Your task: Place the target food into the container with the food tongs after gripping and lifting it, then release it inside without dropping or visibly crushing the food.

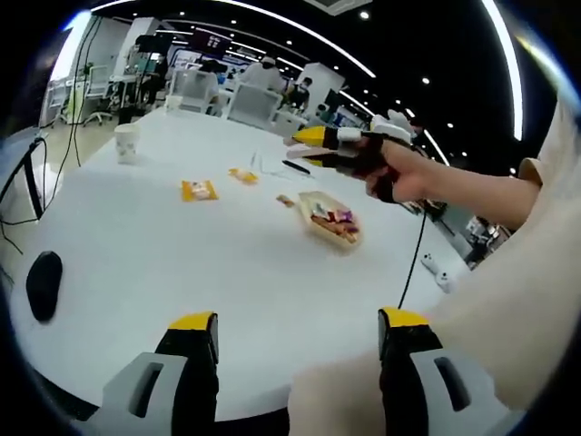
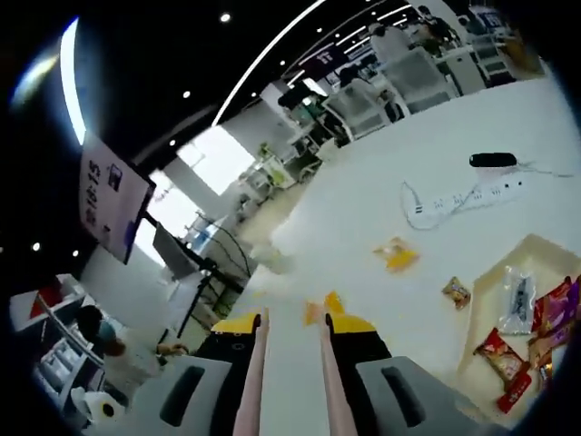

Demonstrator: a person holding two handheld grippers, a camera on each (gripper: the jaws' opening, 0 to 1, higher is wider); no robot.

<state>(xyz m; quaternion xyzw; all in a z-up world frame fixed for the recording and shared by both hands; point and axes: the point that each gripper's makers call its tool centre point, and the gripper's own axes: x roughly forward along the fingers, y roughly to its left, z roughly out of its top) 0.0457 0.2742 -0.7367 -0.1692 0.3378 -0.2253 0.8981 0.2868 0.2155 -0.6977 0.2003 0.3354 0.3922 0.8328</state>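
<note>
Left gripper (image 1: 298, 329) jaws wide apart over white table (image 1: 136, 236). Right gripper (image 2: 290, 325) holds tongs (image 2: 289, 381), arms narrow, nothing between.

A tray (image 1: 329, 221) holding snack packets is sitting on the table (image 1: 182, 272), with two more packets (image 1: 199, 190) lying just beyond it, a cup (image 1: 127, 143) standing near the far edge and a mouse (image 1: 44, 284) resting toward the near corner
</note>
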